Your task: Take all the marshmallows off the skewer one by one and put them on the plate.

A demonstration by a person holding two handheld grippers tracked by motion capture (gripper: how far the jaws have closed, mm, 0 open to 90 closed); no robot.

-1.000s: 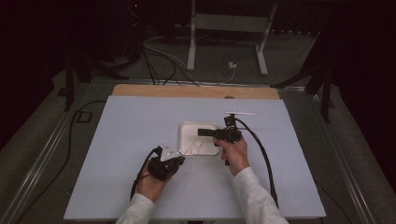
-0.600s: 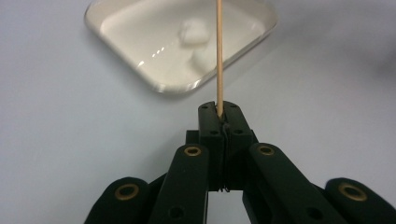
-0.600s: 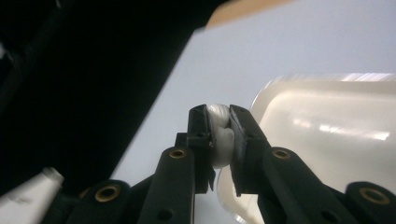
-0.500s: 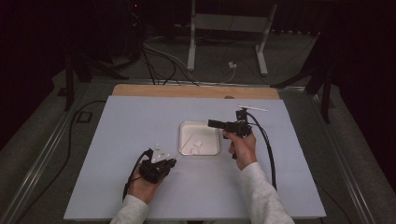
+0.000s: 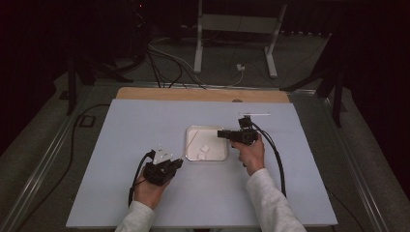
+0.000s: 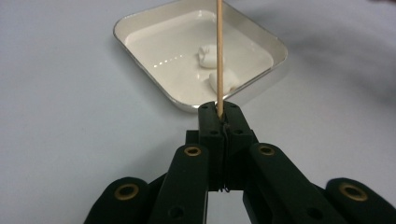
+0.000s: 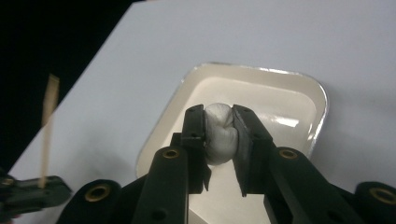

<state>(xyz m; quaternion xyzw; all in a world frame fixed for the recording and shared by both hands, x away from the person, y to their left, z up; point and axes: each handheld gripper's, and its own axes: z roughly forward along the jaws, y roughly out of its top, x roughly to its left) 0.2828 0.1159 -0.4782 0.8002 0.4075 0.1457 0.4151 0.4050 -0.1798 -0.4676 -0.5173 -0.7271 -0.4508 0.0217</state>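
Left claw (image 6: 219, 122): clenched on a wooden stick (image 6: 219, 56), lower left of the high view.
Right claw (image 7: 219, 135): a marshmallow (image 7: 219, 133) is being gripped above the tray (image 5: 191, 131).
Tray: centre of the bench (image 5: 121, 125), two marshmallows (image 6: 208, 55) being held inside.

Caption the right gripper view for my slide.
Right claw shut on a white marshmallow above a white tray, wooden skewer at left.

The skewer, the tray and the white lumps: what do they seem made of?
Skewer: likely wood or bamboo, matte tan, thin and straight. Tray: glossy white with a shiny rim, perhaps enamelled metal. Lump in the right gripper: soft, matte white, creased where squeezed, marshmallow-like.
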